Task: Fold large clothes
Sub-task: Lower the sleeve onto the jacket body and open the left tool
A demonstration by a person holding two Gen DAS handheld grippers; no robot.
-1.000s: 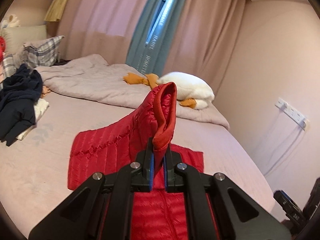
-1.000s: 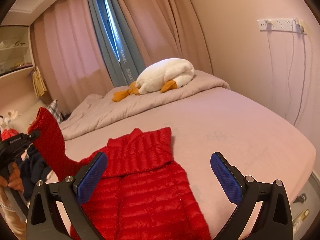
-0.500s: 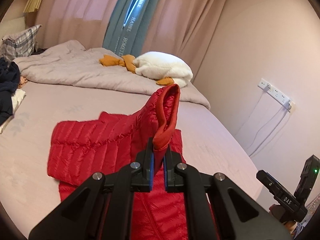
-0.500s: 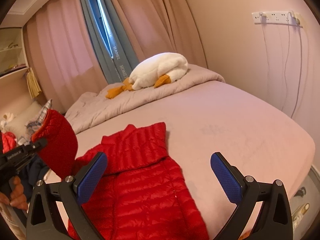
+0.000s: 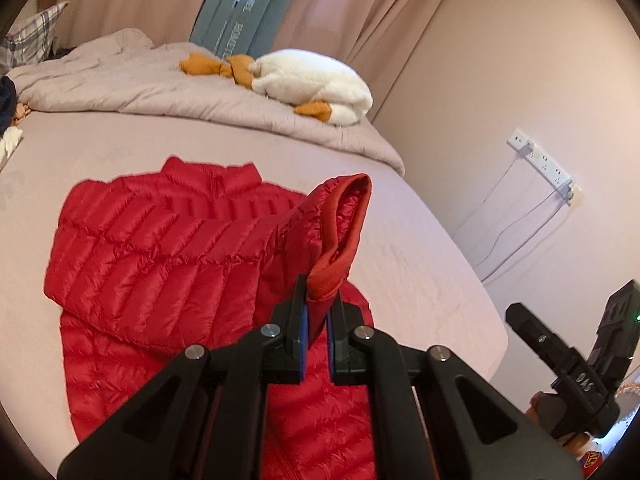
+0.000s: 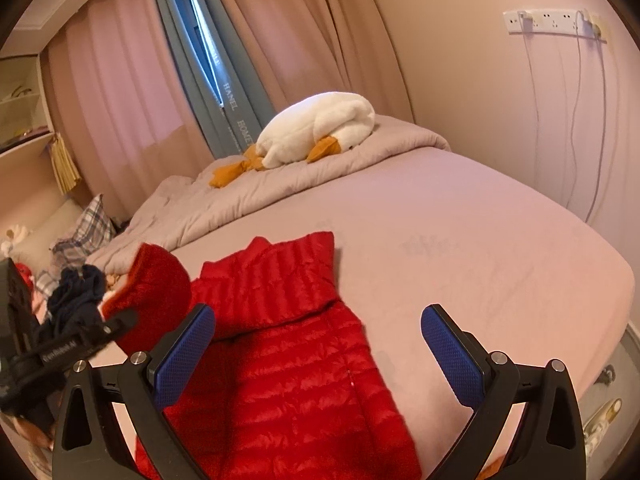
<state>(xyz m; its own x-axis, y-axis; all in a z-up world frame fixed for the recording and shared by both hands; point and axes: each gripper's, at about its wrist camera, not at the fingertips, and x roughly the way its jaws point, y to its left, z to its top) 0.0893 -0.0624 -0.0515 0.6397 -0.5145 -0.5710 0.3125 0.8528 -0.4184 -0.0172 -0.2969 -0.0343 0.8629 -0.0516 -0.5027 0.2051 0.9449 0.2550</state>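
A red quilted puffer jacket lies spread on the pink bed sheet. My left gripper is shut on the cuff of its sleeve, which stands up over the jacket's body. From the right wrist view the same jacket lies below my right gripper, whose blue pads stand wide open with nothing pinched. The raised sleeve and the left gripper's black body show at the left edge there.
A grey duvet with a white plush goose lies along the far side of the bed. Dark clothes and a plaid pillow sit at the head end. A wall with a power strip borders the bed's right side.
My left gripper has carried the sleeve cuff lower and across toward the jacket's right side, tilting down. The right gripper has stayed open and almost still.
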